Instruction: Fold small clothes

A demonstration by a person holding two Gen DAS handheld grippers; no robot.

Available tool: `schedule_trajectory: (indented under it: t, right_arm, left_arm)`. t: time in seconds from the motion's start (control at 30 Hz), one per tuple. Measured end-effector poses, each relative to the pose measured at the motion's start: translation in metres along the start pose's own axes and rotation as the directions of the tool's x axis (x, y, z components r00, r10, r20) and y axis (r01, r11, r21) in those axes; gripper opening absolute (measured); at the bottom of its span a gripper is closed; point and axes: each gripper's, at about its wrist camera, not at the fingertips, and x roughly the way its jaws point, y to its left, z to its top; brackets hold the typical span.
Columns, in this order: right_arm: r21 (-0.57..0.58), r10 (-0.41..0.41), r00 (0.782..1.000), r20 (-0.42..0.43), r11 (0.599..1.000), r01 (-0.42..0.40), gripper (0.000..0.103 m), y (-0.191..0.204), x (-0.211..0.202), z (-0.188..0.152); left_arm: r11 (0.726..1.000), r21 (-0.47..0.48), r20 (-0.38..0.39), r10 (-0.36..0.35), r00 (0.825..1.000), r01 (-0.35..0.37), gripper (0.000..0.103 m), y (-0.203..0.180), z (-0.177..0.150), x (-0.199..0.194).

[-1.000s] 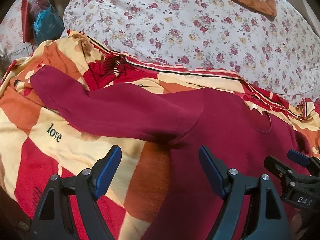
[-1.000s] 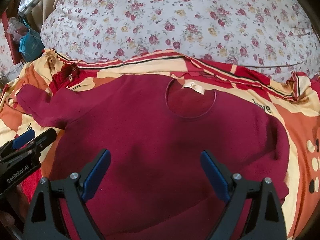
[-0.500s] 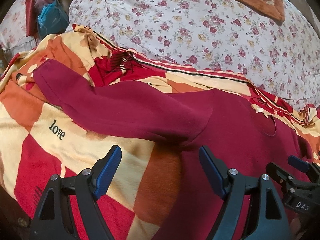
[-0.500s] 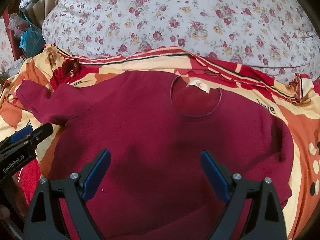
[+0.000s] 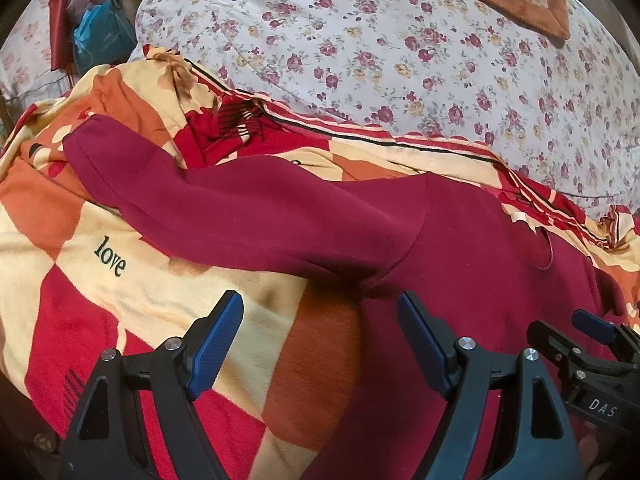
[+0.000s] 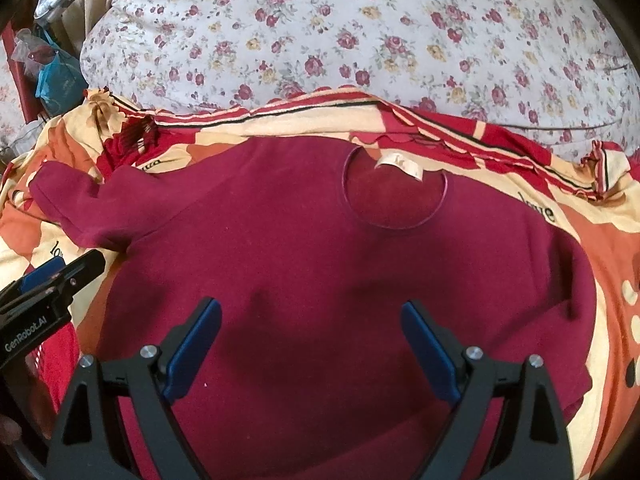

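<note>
Right then, the dark red long-sleeved top point(image 6: 320, 280) lay flat and face up on the orange, red and cream checked blanket point(image 5: 120, 280), neck hole point(image 6: 394, 192) pointing at the flowery white pillow point(image 6: 360, 40). It was spread out like that so it could be folded neatly. One sleeve point(image 5: 200, 200) stuck out to the side, the other looked tucked in. The left gripper point(image 5: 320, 340) hung by that sleeve, wide apart and holding nothing, likely to grab it next. The right gripper point(image 6: 312, 344) waited over the middle, wide apart and empty too.
</note>
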Motion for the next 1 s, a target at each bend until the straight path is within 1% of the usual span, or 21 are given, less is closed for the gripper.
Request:
schedule_trajectory:
  t: [0.57,1.0]
  right_arm:
    - [-0.009,0.013,1.000,-0.010,1.000,-0.013,0.094,0.005,0.004,-0.002]
    - [-0.017,0.017,1.000,-0.023,1.000,-0.018,0.094,0.007,0.007,-0.002]
  left_arm:
    - [1.000,-0.021,0.012,0.019,1.000,-0.019,0.062,0.013,0.005,-0.003]
    - [0.998,-0.049,0.009,0.050,0.999,-0.049,0.062,0.031,0.010,-0.001]
